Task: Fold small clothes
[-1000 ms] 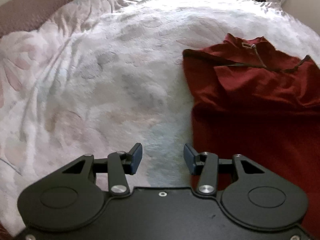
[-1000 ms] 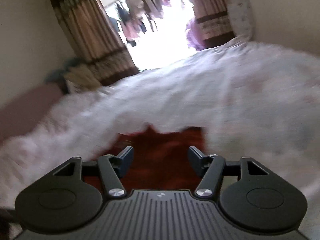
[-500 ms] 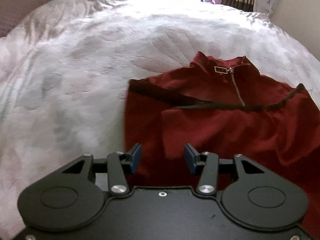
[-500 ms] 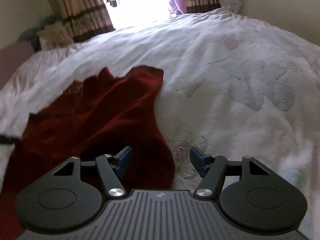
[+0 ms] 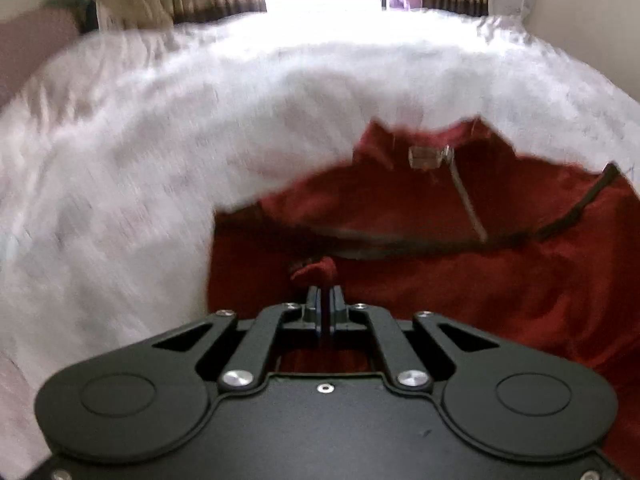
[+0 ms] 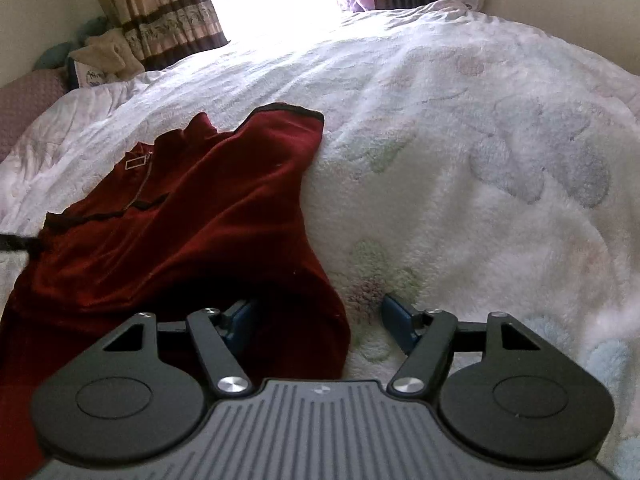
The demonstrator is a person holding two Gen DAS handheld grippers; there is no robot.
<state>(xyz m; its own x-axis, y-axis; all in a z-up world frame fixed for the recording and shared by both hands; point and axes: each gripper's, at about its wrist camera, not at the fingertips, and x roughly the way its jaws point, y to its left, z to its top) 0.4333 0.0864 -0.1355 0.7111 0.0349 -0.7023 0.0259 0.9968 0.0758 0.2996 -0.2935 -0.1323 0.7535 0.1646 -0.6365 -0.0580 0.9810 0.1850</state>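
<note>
Low in the left wrist view, the left gripper (image 5: 325,300) pinches the dark red zip-neck top (image 5: 460,280) on the fleece blanket (image 5: 120,180) — probably to fold it; the right gripper (image 6: 316,316) gapes, straddling its edge.

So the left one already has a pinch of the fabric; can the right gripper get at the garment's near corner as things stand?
Probably yes. The right gripper is open and straddles the edge of the red garment on the blanket, one finger over the cloth, the other over the blanket. Nothing lies between.
</note>
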